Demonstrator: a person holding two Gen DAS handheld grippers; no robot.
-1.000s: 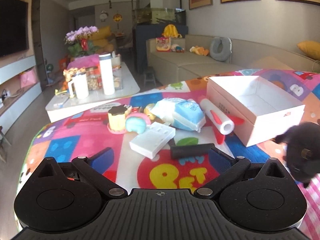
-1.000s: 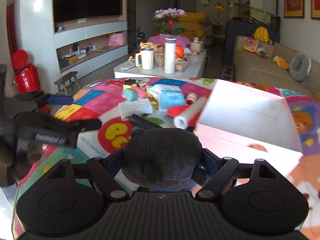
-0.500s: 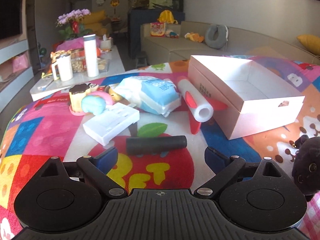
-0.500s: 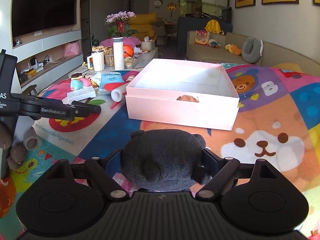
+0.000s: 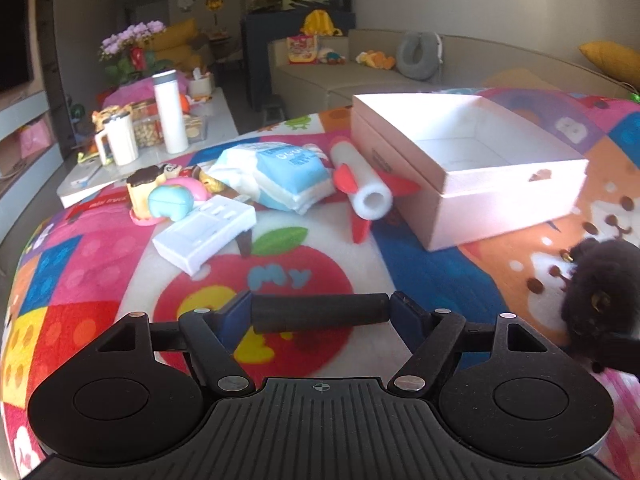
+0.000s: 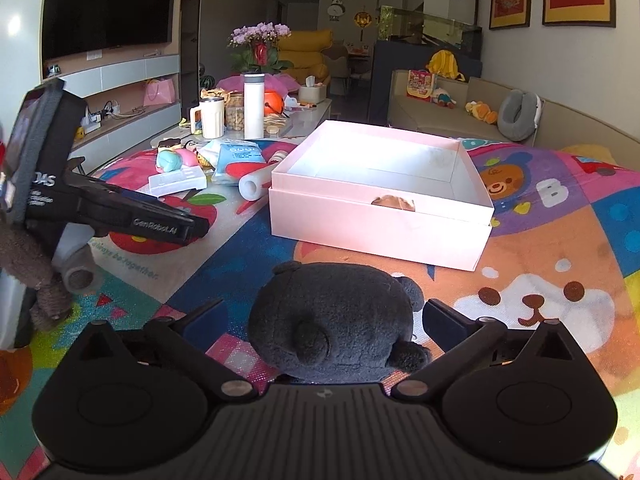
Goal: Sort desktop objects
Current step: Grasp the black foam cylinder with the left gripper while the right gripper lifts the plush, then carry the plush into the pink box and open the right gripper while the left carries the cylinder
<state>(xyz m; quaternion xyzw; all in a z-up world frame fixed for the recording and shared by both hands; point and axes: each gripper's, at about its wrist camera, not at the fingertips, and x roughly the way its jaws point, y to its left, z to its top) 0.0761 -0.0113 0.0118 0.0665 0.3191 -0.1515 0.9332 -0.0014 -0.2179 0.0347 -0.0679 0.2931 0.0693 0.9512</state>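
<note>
Closing my left tool (image 5: 320, 312) around the black cylinder (image 5: 320, 313), both pads touching its ends. My right tool (image 6: 326, 316) has just spread wide, clear of the black plush (image 6: 332, 324). The white box (image 6: 380, 200) stands just beyond.

Fuzzy matt black plush toy (image 6: 332, 320), smooth pale pink cardboard box (image 6: 376, 220), soft fleecy printed blanket (image 5: 280, 264), matt black cylinder (image 5: 320, 313) looking rubbery, glossy white plastic case (image 5: 204, 232), crinkled shiny plastic packet (image 5: 276, 176), light being reflected by it.

Mat (image 5: 120, 288) reads "My"; left gripper (image 6: 160, 226) reads "CenRobot.AI".
</note>
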